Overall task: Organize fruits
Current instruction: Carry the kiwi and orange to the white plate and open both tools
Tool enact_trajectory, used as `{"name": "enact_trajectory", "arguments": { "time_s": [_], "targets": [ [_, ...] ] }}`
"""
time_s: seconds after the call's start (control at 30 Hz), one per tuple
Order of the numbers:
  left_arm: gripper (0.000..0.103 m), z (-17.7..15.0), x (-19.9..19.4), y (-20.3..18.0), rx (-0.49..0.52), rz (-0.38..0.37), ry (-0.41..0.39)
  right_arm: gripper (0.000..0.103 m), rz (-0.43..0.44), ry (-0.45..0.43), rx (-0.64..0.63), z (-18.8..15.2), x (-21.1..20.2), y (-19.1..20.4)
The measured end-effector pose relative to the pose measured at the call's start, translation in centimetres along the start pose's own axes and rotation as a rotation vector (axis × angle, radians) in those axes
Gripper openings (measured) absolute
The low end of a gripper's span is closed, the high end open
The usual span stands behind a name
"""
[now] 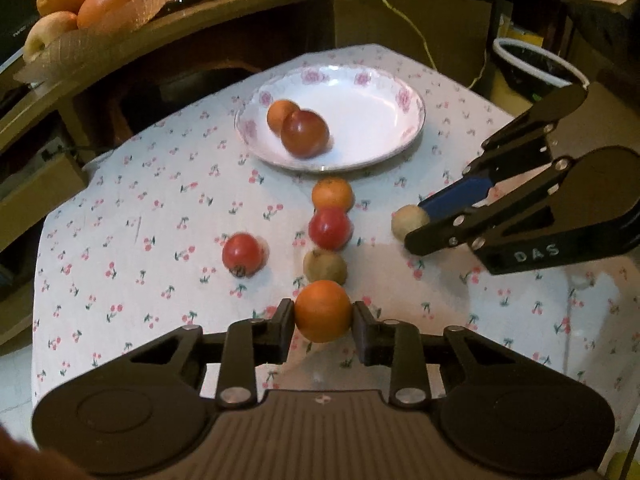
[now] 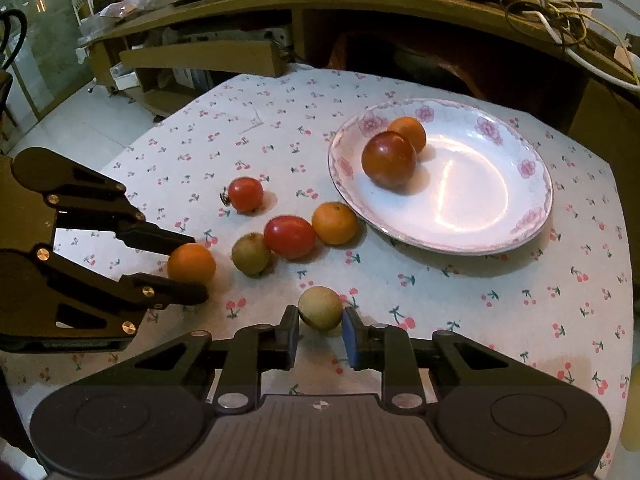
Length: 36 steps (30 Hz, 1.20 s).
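Note:
A flowered white plate (image 1: 384, 136) (image 2: 480, 216) holds a dark red fruit (image 1: 305, 133) (image 2: 389, 160) and a small orange (image 1: 281, 115) (image 2: 409, 132). On the cloth lie an orange (image 1: 333, 194) (image 2: 334, 223), a red tomato (image 1: 329, 228) (image 2: 289, 237), a greenish fruit (image 1: 325, 266) (image 2: 251, 253) and another tomato (image 1: 242, 254) (image 2: 245, 194). My left gripper (image 1: 323, 320) (image 2: 188, 276) is shut on an orange (image 1: 323, 310) (image 2: 191, 262). My right gripper (image 2: 320, 330) (image 1: 418, 222) is shut on a greenish-yellow fruit (image 2: 320, 307) (image 1: 409, 221).
A wooden desk (image 1: 200, 20) curves behind the table, carrying a basket of large fruit (image 1: 80, 4) and cables (image 2: 560, 12). A white-rimmed bin (image 1: 536, 64) stands at the far right. The table's cloth edge (image 1: 60, 216) drops off on the left.

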<state>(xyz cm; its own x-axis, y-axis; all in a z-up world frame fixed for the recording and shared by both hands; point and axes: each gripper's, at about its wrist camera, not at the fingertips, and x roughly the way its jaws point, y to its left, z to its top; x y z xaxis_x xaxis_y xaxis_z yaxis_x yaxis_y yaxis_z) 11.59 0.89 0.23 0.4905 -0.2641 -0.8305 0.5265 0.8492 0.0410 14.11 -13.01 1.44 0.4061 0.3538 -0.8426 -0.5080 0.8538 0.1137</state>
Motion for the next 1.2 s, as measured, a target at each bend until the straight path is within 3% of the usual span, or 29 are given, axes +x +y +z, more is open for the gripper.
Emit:
{"name": "enact_trajectory", "arguments": {
  "time_s": [0.47,0.67,1.2],
  "targets": [
    [0.036,6.7,0.8,0.2,-0.040,0.035,-0.119,0.024,-0.047,-0.092,0.095,2.8,-1.3,-2.3],
    [0.036,8.9,3.1,0.1,-0.039,0.040,-0.121,0.024,-0.108,-0.118,0.153,3.6,-1.0,-4.6],
    [0.036,9.3,6.1,0.3,-0.043,0.041,-0.079,0.024,-0.162,-0.100,0.163,3.7,1.4,-6.4]
  ]
}}
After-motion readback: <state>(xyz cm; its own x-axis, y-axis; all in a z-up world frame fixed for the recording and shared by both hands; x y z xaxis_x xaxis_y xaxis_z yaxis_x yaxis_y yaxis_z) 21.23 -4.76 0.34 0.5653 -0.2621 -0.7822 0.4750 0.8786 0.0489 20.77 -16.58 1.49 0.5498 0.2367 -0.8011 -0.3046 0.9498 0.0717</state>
